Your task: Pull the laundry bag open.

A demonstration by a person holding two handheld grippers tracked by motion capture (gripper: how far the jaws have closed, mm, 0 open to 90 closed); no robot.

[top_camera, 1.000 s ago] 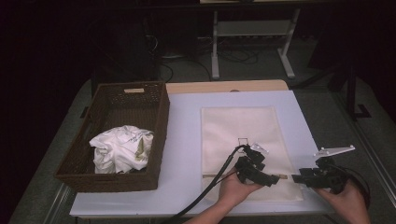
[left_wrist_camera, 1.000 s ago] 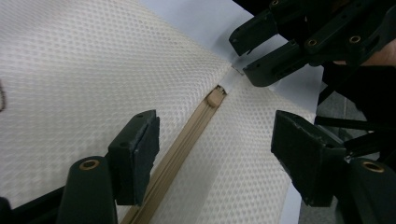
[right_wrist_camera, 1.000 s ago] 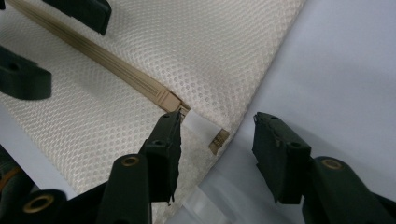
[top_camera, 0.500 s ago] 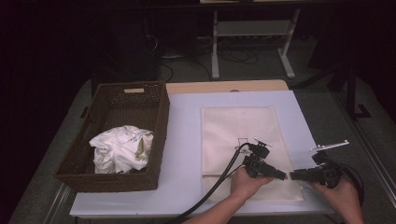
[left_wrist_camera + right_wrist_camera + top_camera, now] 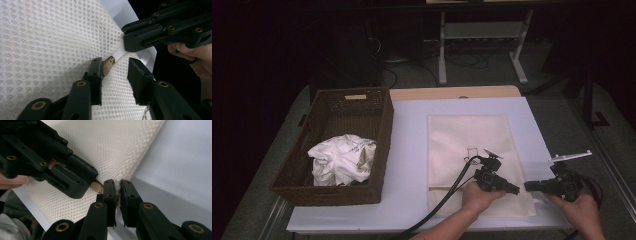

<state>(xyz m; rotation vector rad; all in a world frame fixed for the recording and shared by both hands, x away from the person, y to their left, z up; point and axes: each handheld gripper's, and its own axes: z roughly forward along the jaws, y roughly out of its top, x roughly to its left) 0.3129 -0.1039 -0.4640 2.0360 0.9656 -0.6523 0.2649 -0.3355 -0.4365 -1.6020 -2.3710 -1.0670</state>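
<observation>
Here the right claw (image 5: pixel 117 195) pinches the mesh bag's (image 5: pixel 467 137) corner edge.

On my left I see a dark wicker basket (image 5: pixel 377 125) standing on the white surface (image 5: pixel 407 150), with a crumpled white cloth (image 5: pixel 342 159) lying inside it. Beyond the far edge, a white metal stand (image 5: pixel 482 35) rests on the floor among cables.

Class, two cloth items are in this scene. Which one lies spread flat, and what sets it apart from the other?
The cream mesh laundry bag lies flat on the white table, both grippers at its near corner. The white printed cloth sits crumpled in the wicker basket.
</observation>
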